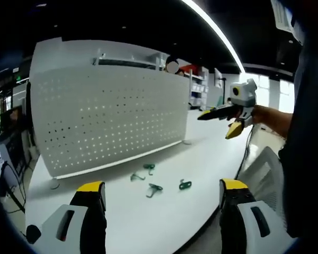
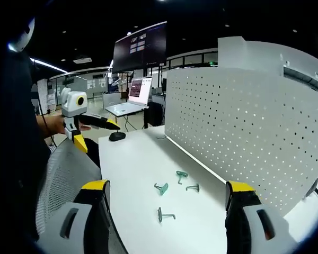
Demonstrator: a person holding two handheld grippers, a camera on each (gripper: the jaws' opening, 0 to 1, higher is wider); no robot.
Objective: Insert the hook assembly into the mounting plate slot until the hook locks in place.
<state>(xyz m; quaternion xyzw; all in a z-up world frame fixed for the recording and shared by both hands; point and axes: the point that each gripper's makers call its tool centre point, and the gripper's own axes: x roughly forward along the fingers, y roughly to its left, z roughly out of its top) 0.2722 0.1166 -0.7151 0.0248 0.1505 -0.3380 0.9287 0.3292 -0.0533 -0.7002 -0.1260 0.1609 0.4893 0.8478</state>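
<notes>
A white perforated mounting plate (image 1: 106, 116) (image 2: 244, 127) stands upright on the white table (image 1: 148, 222) (image 2: 132, 164). Several small green hooks lie loose on the table before it, among them one (image 1: 185, 184) near the table's edge and others (image 1: 149, 167) (image 2: 181, 174) (image 2: 164, 215) closer to the plate. My left gripper (image 1: 161, 196) is open and holds nothing, well back from the hooks; it also hangs in the air at the left of the right gripper view (image 2: 98, 133). My right gripper (image 2: 167, 193) is open and holds nothing too, and a hand holds it up at the right of the left gripper view (image 1: 218, 124).
A mesh office chair (image 2: 63, 174) (image 1: 265, 169) stands at the table's edge beside the person. At the table's far end are a black mouse (image 2: 116, 136) and an open laptop (image 2: 128, 103), with a dark screen (image 2: 140, 45) hanging above.
</notes>
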